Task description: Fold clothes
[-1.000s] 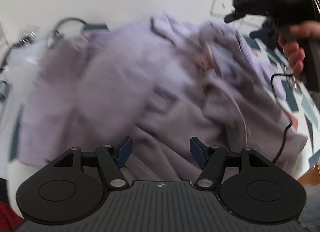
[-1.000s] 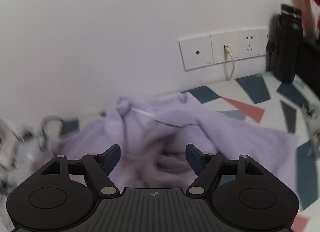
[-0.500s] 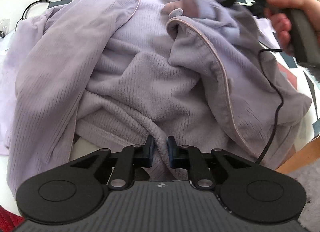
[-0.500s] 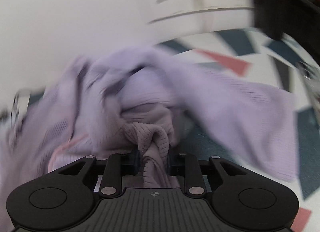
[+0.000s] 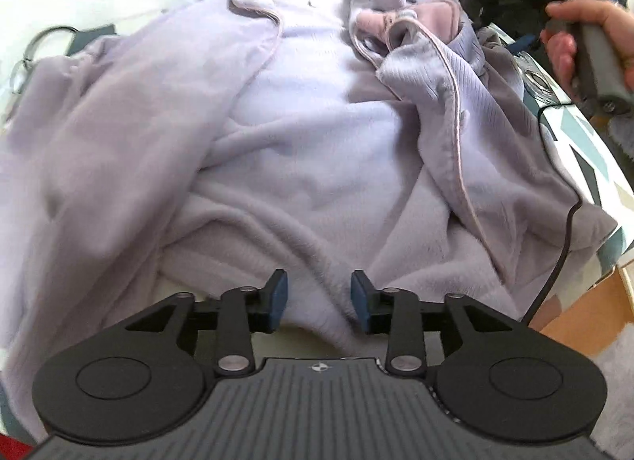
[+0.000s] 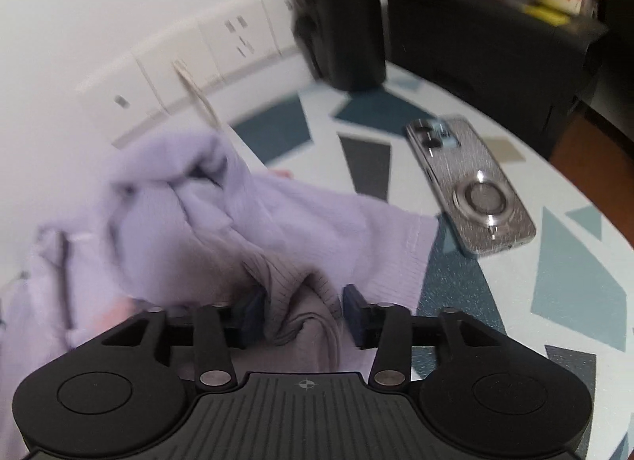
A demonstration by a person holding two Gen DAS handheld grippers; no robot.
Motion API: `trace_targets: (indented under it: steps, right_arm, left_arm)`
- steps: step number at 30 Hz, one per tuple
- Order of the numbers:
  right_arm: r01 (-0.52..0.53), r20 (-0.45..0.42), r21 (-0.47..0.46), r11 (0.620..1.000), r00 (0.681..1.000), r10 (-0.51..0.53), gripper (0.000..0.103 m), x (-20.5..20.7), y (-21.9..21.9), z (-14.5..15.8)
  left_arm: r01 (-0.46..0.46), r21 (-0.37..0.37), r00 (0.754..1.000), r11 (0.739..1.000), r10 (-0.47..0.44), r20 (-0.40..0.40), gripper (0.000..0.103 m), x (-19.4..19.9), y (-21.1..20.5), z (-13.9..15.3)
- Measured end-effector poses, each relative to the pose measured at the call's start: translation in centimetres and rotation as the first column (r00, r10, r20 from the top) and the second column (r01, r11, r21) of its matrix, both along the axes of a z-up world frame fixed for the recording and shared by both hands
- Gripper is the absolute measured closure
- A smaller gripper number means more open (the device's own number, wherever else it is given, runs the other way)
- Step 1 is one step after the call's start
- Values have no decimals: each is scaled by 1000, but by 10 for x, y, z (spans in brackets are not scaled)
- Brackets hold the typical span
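Left wrist view: my left gripper [image 5: 319, 295], clamped before, now gapes over the lilac garment [image 5: 301, 150]; my right gripper [image 6: 303, 315] at 1 o'clock has parted, fabric loose between its jaws.

Bare patterned tabletop [image 6: 570, 261] right of garment [image 5: 309, 150] | phone [image 6: 471, 186] lay there | black bottle [image 6: 340, 16] blocked far side | black cable [image 5: 564, 238] crossed garment's right edge.

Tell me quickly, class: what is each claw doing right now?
Left claw: open, straddling the near hem of the lilac garment, gripping nothing.
Right claw: open, bunched garment fabric loose between its fingers.
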State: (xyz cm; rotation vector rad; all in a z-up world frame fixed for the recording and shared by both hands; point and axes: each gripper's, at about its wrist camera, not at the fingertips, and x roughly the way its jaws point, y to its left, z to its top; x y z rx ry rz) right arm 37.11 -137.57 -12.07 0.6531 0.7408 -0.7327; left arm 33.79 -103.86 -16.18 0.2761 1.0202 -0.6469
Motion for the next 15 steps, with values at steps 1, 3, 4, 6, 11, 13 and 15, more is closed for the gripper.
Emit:
trace_targets:
  steps: [1,3,4,6,11,13,15]
  right_arm:
    - [-12,30,-7,1000,999,12,58,-3,6,9]
    - [-36,89,-21,999,995,38,58,-10,19,27]
    - [-53,125,-21,998,991,55,58,-13,24,37]
    - [-119,181,-4,993,977,117,58,-18,44,51]
    - [-348,240,66,935,915,324,56,-14,106,66]
    - [-443,208,75,893,883,421,53,-1,142,57]
    - [-510,176,74,857,852,492,51,13,179,44]
  left_arm:
    - [-8,1,1000,1000,8,23,61,-4,5,3]
    - [-24,3,997,1000,24,70,59,-11,15,9]
    - [-33,4,995,999,32,93,56,-15,20,12]
    - [-50,6,989,999,49,141,51,-22,31,18]
    - [-137,44,974,990,127,188,48,-31,77,18]
    - [-172,65,969,983,157,192,39,-36,96,15]
    - [-195,90,964,977,174,200,39,-40,112,10]
